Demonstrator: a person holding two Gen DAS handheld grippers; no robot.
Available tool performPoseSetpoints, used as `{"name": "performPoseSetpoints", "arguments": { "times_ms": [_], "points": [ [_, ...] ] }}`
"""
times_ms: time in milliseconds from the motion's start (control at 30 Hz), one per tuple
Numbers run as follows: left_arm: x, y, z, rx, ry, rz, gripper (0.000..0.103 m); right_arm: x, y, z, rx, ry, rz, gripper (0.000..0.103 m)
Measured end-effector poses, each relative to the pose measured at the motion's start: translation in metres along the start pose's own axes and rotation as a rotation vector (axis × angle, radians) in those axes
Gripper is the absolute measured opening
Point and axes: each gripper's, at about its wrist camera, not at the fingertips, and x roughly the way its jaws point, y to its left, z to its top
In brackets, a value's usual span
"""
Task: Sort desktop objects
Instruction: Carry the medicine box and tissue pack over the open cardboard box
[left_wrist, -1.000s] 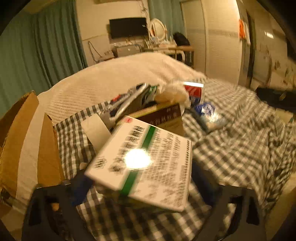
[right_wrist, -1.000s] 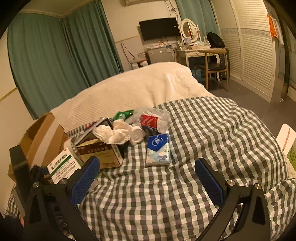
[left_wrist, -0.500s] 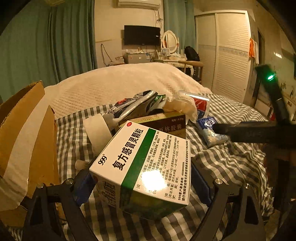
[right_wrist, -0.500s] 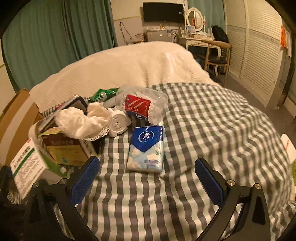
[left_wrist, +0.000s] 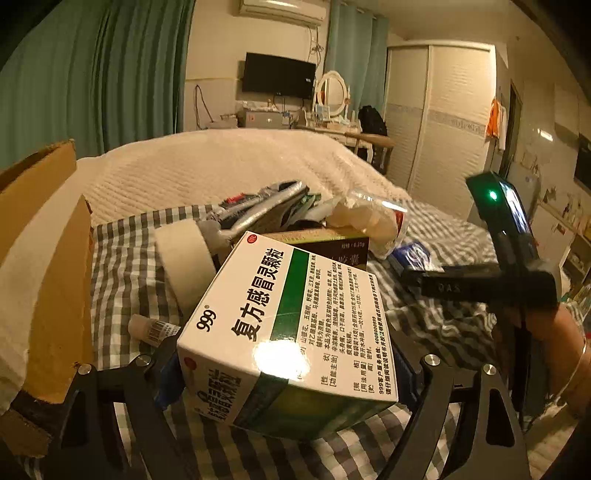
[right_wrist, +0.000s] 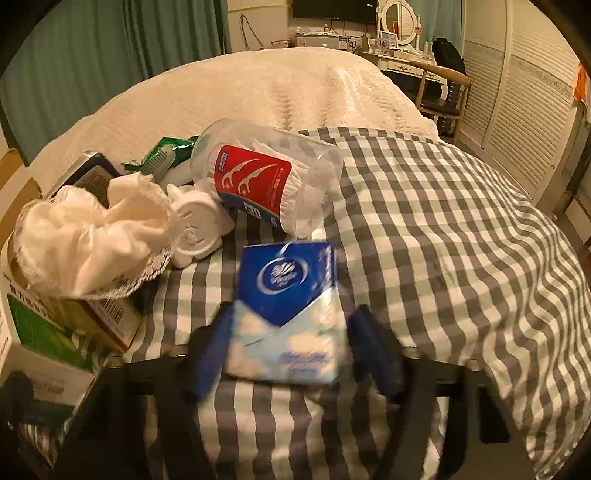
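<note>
The left gripper holds the white and green medicine box clamped across its width above the checked cloth. The right gripper is closing on the blue tissue pack, which lies between its jaws, apparently not yet pinched. It should squeeze evenly at mid-pack, clear of the floss-pick jar beyond. The cardboard box sits left.

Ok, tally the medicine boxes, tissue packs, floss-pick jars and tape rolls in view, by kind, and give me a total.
Medicine boxes: 2 (white-green box, brown box)
Tissue pack: 1
Floss-pick jar: 1
Tape roll: 1
Total: 5
</note>
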Motion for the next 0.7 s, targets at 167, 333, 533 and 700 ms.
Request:
{"name": "performPoseSetpoints", "arguments": {
  "times_ms": [167, 333, 533, 700],
  "points": [
    [-0.021, 0.001, 0.004, -0.015, -0.021, -0.005, 0.088, -0.034, -0.009, -0.014, 0.037, -0.004, 0.019, 0.051],
    [-0.05, -0.005, 0.01, -0.025, -0.048, -0.015, 0.087, -0.088, -0.018, -0.02, 0.117, -0.065, 0.057, 0.051],
    [-0.085, -0.008, 0.023, -0.071, -0.09, -0.061, 0.087, -0.143, 0.003, -0.033, 0.099, -0.119, 0.09, 0.051],
    [-0.113, -0.011, 0.034, -0.064, -0.127, -0.065, 0.087, -0.176, 0.022, -0.035, 0.074, -0.153, 0.113, 0.051]
  ]
}}
